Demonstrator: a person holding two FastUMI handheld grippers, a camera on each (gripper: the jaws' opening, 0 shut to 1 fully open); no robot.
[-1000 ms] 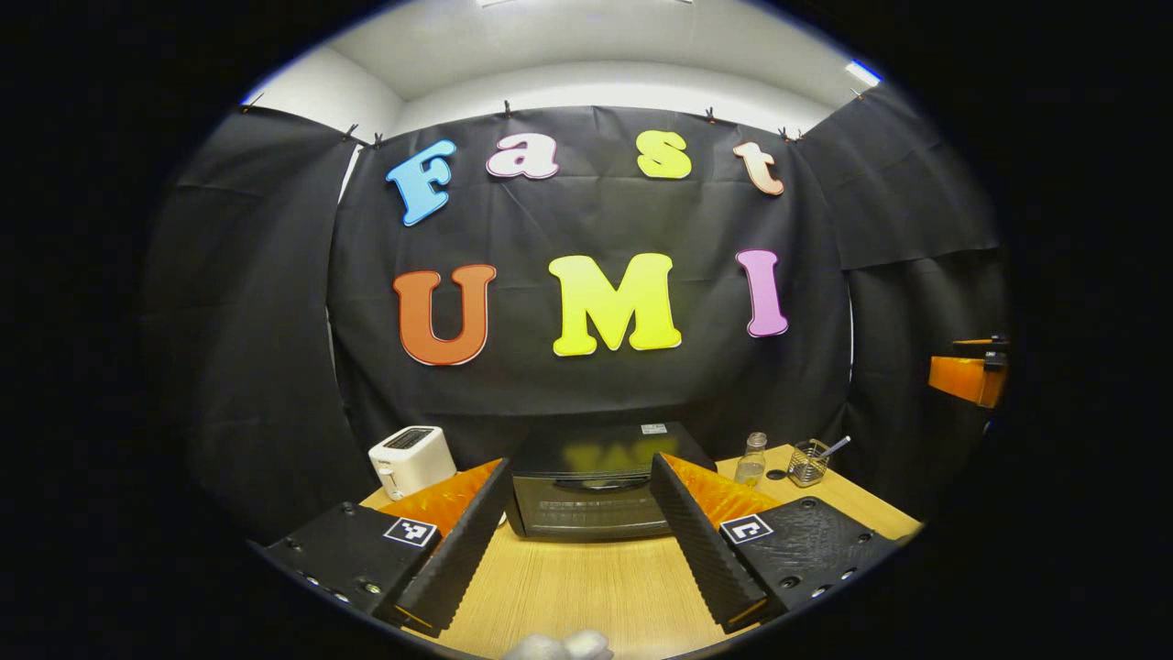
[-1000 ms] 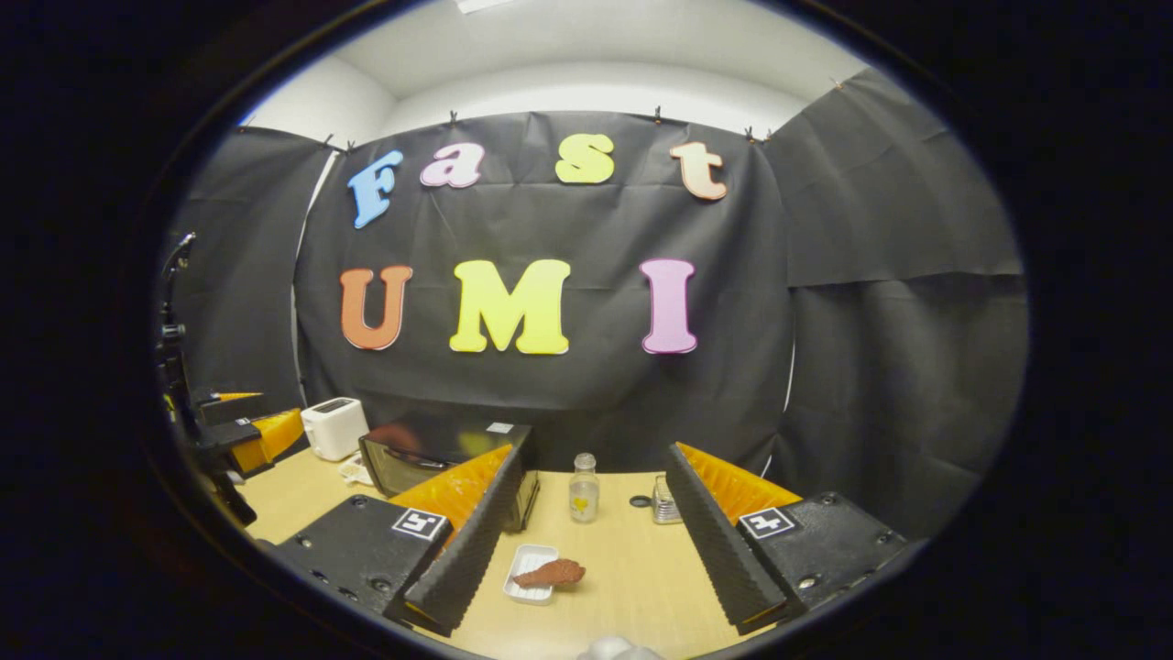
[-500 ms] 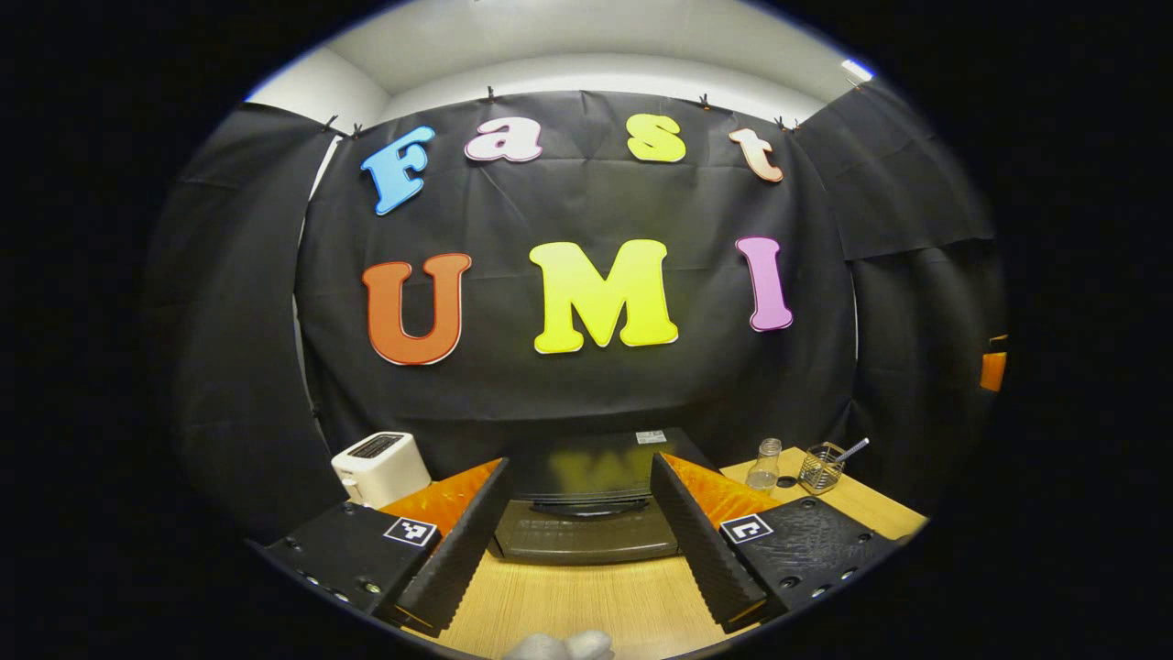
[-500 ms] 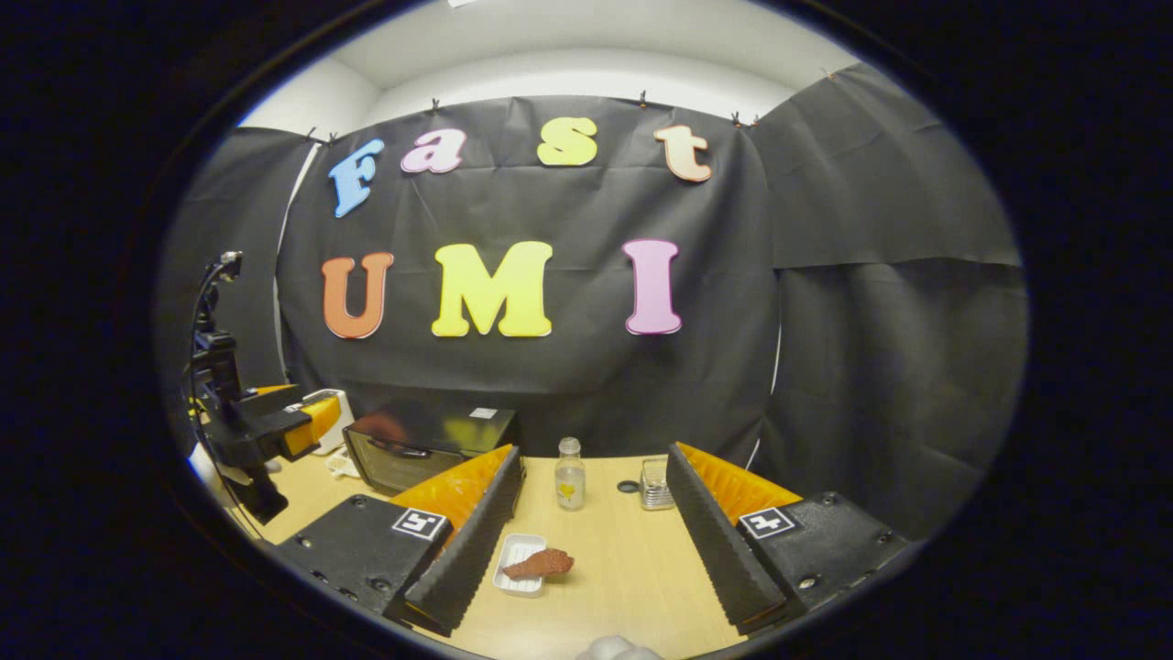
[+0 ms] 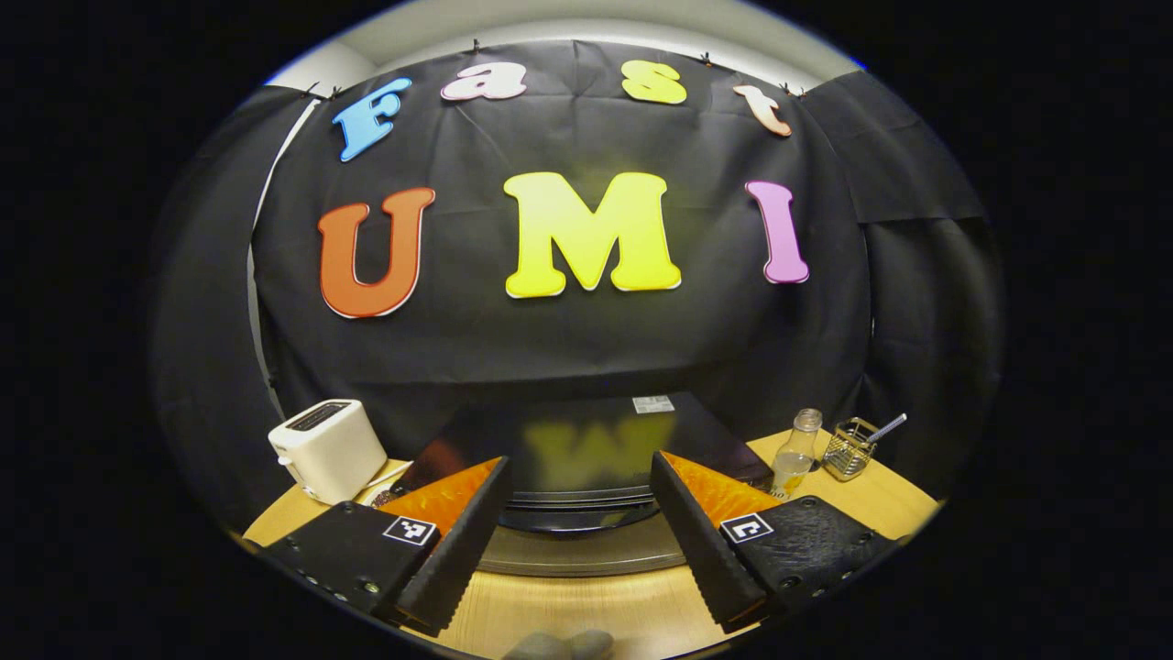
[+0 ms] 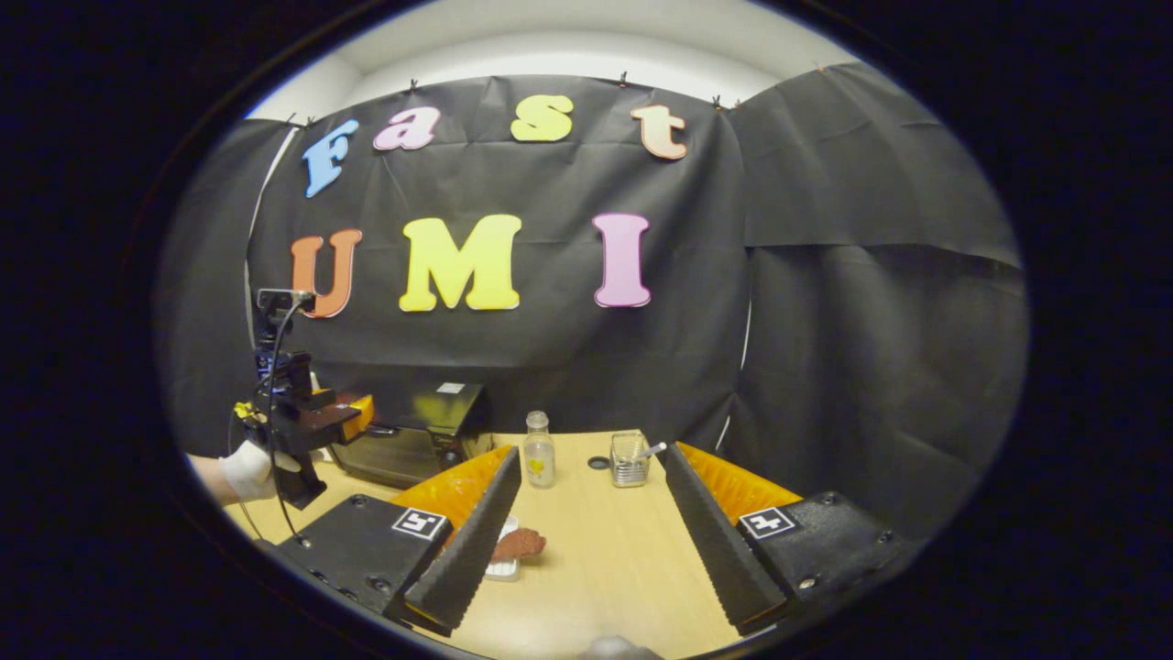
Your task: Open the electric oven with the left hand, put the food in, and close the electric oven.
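In the left gripper view the black electric oven stands close ahead with its door shut. My left gripper is open, its fingers on either side of the oven's top front edge, touching nothing. From the right gripper view the oven is at the left, and the left gripper hovers at its front in a gloved hand. A reddish-brown piece of food lies on a small white tray, partly behind a finger of my open right gripper.
A white toaster stands left of the oven. Right of it are a small clear bottle, a wire holder with a utensil, and a dark cap. The wooden table ends at the black cloth wall.
The left gripper has moved forward and now sits close to the oven's front. The right gripper has shifted forward, so the food now lies partly behind its left finger.
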